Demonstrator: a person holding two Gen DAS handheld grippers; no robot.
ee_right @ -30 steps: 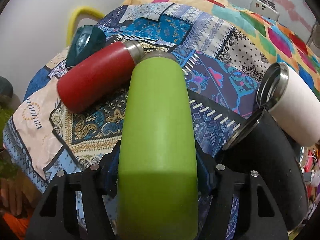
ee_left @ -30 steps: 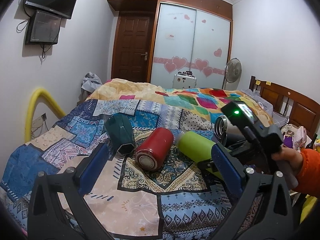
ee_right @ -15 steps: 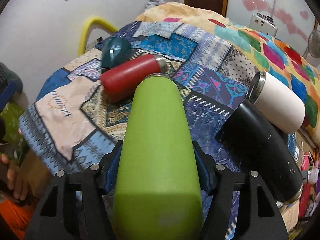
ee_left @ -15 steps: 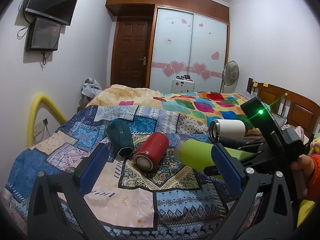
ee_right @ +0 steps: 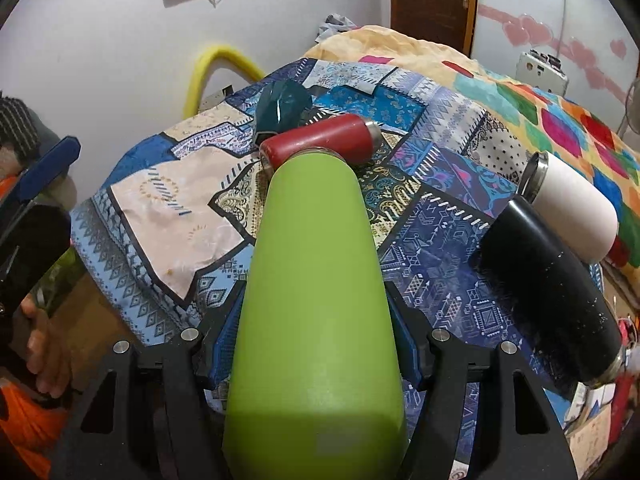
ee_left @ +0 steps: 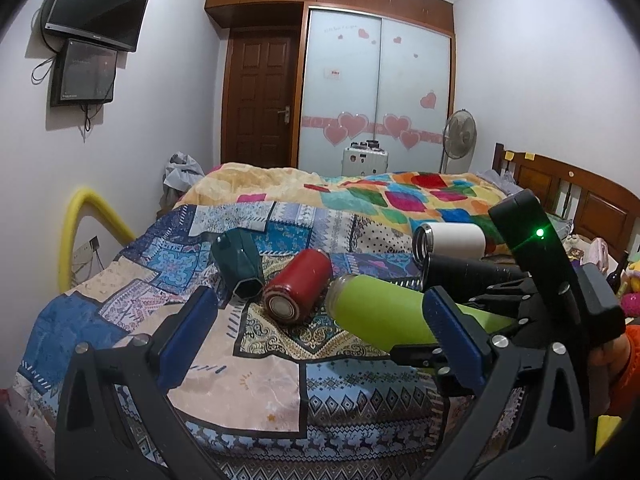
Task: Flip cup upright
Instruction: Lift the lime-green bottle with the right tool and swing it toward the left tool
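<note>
Bedroom scene: my right gripper (ee_right: 316, 344) pinches a green cup (ee_right: 316, 280) by its lower body, holding it lengthwise above the near edge of a patchwork bed (ee_right: 168, 200), mouth pointing away from me. My left gripper (ee_left: 320, 336) hangs near the bed's near-left corner, jaws spread wide and empty. On the bed lie a red cup (ee_left: 298, 286) and a teal cup (ee_left: 236, 266) mid-bed, with a black cup (ee_right: 548, 292) and a white cup (ee_right: 572, 208) toward the right edge. I judge the smooth, tapered green cup could slip as I tilt it, and the soft quilt could let it topple once stood up.
</note>
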